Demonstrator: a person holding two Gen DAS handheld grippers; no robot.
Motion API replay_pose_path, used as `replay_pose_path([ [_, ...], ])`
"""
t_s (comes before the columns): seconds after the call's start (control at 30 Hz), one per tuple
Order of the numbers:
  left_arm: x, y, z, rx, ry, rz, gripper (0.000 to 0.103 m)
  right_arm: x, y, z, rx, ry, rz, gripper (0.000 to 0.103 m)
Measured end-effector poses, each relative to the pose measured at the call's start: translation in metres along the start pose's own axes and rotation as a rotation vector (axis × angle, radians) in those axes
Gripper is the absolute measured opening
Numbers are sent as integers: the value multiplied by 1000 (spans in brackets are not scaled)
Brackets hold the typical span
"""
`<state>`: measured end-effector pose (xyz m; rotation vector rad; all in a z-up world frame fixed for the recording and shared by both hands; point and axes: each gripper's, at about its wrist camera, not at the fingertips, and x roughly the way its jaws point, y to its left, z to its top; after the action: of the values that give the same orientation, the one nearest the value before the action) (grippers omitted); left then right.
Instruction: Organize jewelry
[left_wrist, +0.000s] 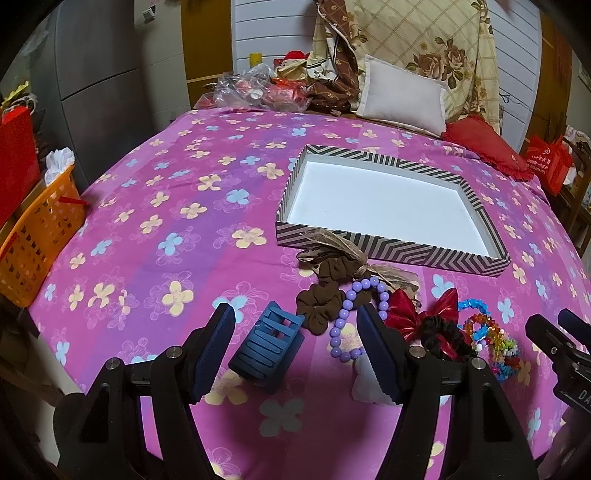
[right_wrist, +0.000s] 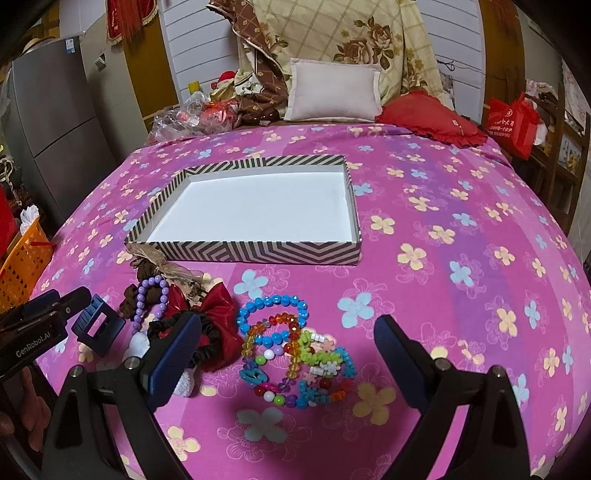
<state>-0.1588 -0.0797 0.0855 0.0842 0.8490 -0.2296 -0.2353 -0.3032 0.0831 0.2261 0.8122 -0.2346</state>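
A shallow striped box (left_wrist: 388, 251) (right_wrist: 258, 251) with a bare white floor lies on the pink flowered bedspread. In front of it lies a pile of accessories: a blue hair claw (left_wrist: 267, 345) (right_wrist: 98, 326), a brown scrunchie (left_wrist: 319, 306), a purple bead bracelet (left_wrist: 349, 317) (right_wrist: 142, 301), a red bow (left_wrist: 413, 312) (right_wrist: 218, 314), a black scrunchie (left_wrist: 443, 338) and colourful bead bracelets (right_wrist: 291, 347) (left_wrist: 495, 347). My left gripper (left_wrist: 295, 343) is open, its fingers either side of the blue claw. My right gripper (right_wrist: 288, 350) is open over the colourful bracelets.
Pillows (right_wrist: 332, 90) and a folded quilt are piled at the head of the bed. An orange basket (left_wrist: 37, 236) stands off the left edge, a red bag (right_wrist: 511, 123) at the right. A grey fridge (right_wrist: 55, 129) stands at the left.
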Motion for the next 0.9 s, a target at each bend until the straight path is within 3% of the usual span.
replay_pose_path([
  [0.9, 3, 1, -3, 4, 11, 5, 72, 5, 10, -3, -25, 30, 4, 97],
])
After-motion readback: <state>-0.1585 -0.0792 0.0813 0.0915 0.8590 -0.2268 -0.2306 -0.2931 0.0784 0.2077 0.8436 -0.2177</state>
